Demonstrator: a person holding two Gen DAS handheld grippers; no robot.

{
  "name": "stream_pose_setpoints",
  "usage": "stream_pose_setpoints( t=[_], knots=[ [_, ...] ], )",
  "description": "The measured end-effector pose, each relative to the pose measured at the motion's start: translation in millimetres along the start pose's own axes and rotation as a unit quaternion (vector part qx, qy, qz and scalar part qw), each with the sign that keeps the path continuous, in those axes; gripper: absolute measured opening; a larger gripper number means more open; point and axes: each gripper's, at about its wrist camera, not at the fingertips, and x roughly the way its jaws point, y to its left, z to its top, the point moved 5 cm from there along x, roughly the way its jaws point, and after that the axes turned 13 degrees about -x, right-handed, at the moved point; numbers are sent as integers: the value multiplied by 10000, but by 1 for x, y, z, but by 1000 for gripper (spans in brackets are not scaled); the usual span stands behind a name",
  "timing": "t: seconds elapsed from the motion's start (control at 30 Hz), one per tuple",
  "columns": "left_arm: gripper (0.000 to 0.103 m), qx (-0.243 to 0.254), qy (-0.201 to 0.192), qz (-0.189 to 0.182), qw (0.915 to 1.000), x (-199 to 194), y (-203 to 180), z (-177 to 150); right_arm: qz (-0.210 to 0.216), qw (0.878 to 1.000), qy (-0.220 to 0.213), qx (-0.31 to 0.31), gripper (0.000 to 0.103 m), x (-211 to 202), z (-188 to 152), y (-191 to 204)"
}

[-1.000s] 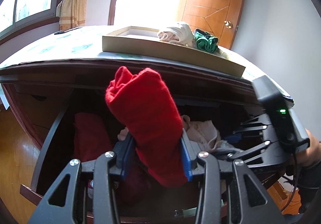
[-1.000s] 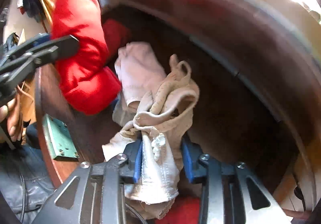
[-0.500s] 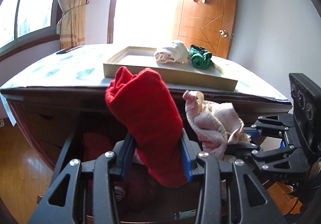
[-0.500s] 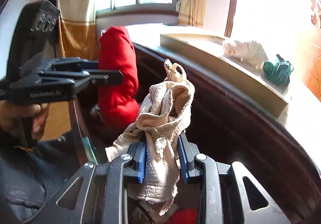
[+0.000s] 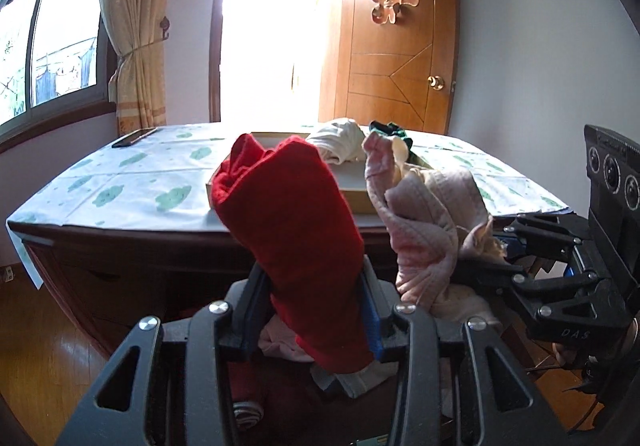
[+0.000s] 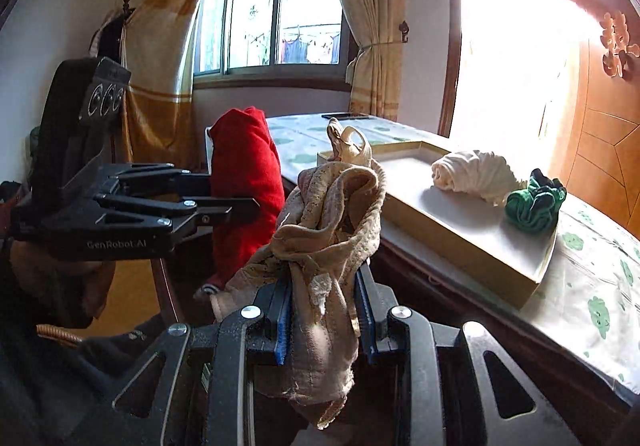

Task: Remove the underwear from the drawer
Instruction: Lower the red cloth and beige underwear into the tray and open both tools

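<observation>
**Two garments clear of the drawer, tray waiting**

The left hand-held gripper (image 5: 312,310) is clamping a rolled red underwear (image 5: 288,230), its jaws partly closed on the cloth and holding it upright above the drawer (image 5: 280,398). The right hand-held gripper (image 6: 324,310) is pinching a beige underwear (image 6: 328,230) between narrow jaws, just beside the red one. Both pieces are hanging in the air in front of the surface (image 5: 132,182). A shallow tray (image 6: 460,242) there is already carrying a cream roll (image 6: 472,174) and a green bundle (image 6: 534,202). Judging by this, the lifting is done; setting both down looks left, and more fabric is showing in the drawer.
</observation>
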Motion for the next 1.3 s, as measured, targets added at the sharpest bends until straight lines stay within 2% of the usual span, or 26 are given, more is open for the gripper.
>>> stream_pose_setpoints(
  t=[0.33, 0.53, 0.93, 1.13, 1.3],
  knots=[
    [40, 215, -108, -22, 9997, 0, 2, 38, -37, 9994, -260, 233, 30, -1, 29, -24],
    [40, 391, -44, -21, 9992, 15, 0, 65, 4, 9979, -298, 567, 30, 6, 43, -51],
    [40, 441, 368, 77, 9983, 76, 12, 123, -50, 9932, -147, 1157, 30, 45, 77, -113],
    [40, 492, 769, 159, 9957, 120, 22, 148, -146, 9902, 29, 1388, 30, 76, 95, -147],
    [40, 811, 1053, 298, 9907, 151, 22, 167, -125, 9862, 206, 1639, 30, 109, 102, -170]
  ],
)
